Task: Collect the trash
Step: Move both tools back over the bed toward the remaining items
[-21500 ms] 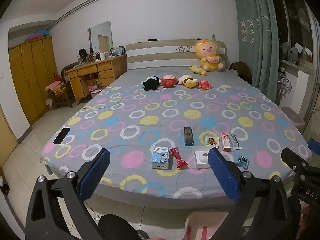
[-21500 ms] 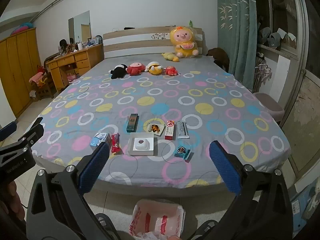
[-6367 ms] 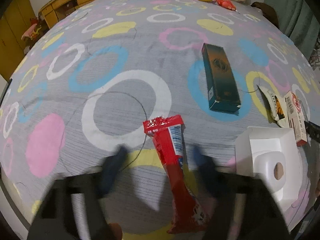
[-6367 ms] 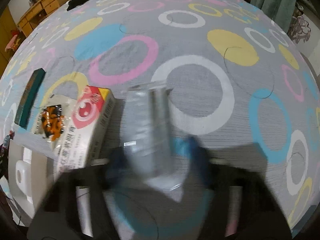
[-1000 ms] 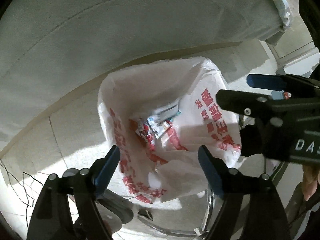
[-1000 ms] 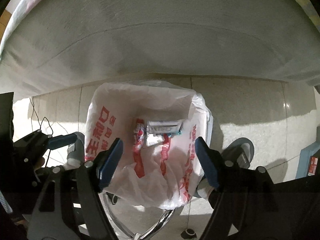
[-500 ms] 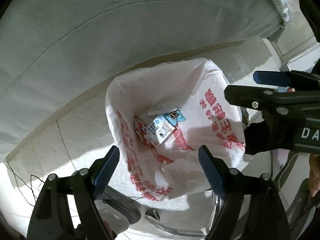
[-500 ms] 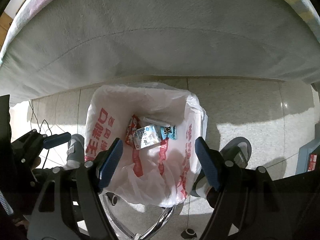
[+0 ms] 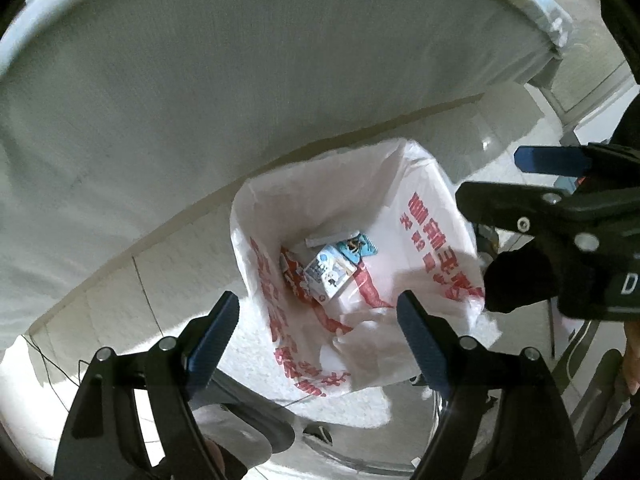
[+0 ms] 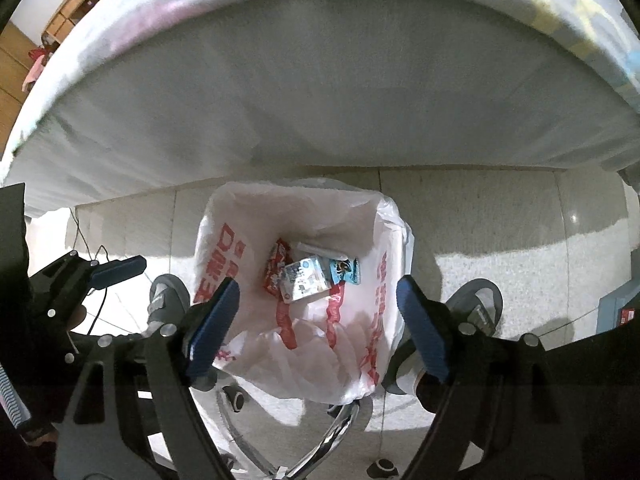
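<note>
Both grippers, left gripper (image 9: 318, 322) and right gripper (image 10: 318, 322), hover over trash bag (image 10: 372, 332) at bed (image 10: 320, 120) edge, jaws spread, empty. Wrappers (image 10: 304, 278) lie in bag; bed top hidden, remaining trash unknown.

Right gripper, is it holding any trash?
No, the right gripper is open with nothing between its pads, and the trash lies down in the bag.

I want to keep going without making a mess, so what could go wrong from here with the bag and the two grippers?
1. The white plastic bag looks thin and loosely draped; its rim could sag shut, so later drops may land on the floor.
2. The left gripper and right gripper, both open and empty, hang close together over the bag and might knock each other.
3. A foot in a slipper beside the bag could nudge it over.
</note>
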Tool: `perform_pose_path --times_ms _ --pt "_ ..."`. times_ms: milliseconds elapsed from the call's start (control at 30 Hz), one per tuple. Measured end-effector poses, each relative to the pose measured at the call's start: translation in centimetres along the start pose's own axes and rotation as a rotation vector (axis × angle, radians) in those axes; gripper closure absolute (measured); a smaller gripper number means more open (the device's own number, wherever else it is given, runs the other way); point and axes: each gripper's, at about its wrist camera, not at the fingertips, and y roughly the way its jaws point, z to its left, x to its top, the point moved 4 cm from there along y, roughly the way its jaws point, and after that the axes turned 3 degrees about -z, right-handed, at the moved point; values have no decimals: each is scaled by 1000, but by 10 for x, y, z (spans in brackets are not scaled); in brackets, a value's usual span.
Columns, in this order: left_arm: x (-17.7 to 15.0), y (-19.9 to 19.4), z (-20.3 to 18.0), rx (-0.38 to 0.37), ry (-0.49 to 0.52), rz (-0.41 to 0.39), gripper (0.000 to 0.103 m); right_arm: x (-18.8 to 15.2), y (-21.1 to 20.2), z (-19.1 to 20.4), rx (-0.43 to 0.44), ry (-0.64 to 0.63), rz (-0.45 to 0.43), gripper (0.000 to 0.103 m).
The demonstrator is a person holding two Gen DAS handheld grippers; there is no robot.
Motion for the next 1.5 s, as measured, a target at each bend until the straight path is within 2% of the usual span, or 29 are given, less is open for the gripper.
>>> perform_pose_path --times_ms 267,700,967,1167,1500 --pt "9 -39 0 9 -1 -94 24 2 -32 0 26 18 -66 21" --pt "12 -90 27 34 -92 -219 24 13 -91 -3 45 38 -199 19" --pt "22 -139 43 65 -164 -363 24 24 -126 1 47 26 -261 19" --pt "43 -175 68 78 -245 -471 20 45 -160 2 40 7 -328 18" --pt "82 -195 123 115 -341 -555 19 99 -200 3 26 -4 -429 17"
